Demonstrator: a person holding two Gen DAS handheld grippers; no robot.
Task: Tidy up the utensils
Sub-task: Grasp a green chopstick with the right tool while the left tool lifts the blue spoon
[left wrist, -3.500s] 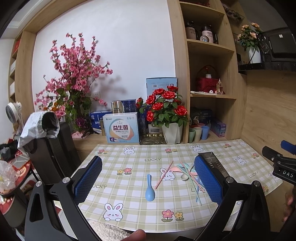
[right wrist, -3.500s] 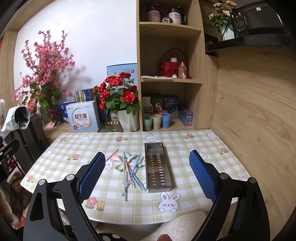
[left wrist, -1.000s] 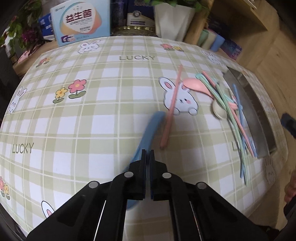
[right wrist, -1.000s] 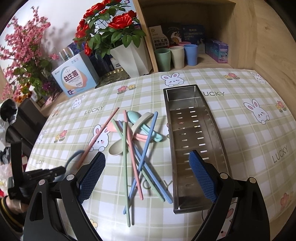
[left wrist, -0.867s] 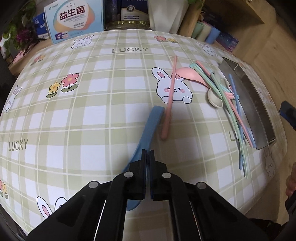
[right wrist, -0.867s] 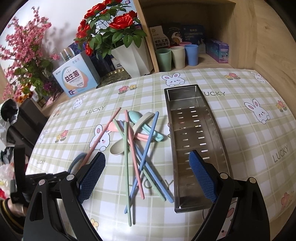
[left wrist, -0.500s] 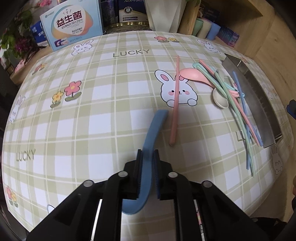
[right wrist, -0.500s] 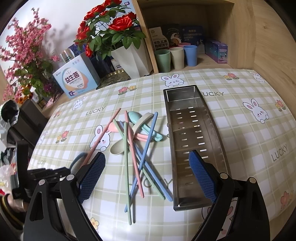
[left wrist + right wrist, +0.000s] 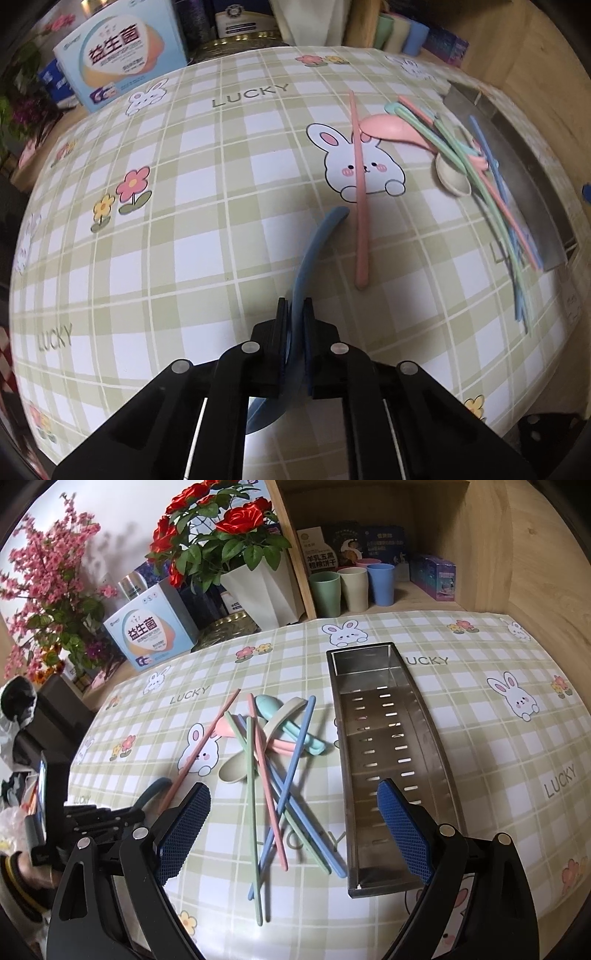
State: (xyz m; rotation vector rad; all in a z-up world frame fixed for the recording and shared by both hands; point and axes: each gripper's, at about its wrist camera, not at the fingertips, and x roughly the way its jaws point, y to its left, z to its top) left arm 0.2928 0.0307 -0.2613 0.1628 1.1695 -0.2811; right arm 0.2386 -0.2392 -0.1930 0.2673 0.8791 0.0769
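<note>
over checked tablecloth (image 9: 192, 236), left claw (image 9: 294, 312) clenched on blue spoon (image 9: 314, 251); right claw (image 9: 291, 812) wide open

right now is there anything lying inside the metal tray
No, the metal tray shows only its bare slotted floor in the right wrist view, with the chopsticks and spoons piled on the tablecloth beside it.

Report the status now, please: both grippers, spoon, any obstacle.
Left gripper shut on blue spoon. Right gripper open above the chopsticks. Metal tray empty, path unobstructed.
</note>
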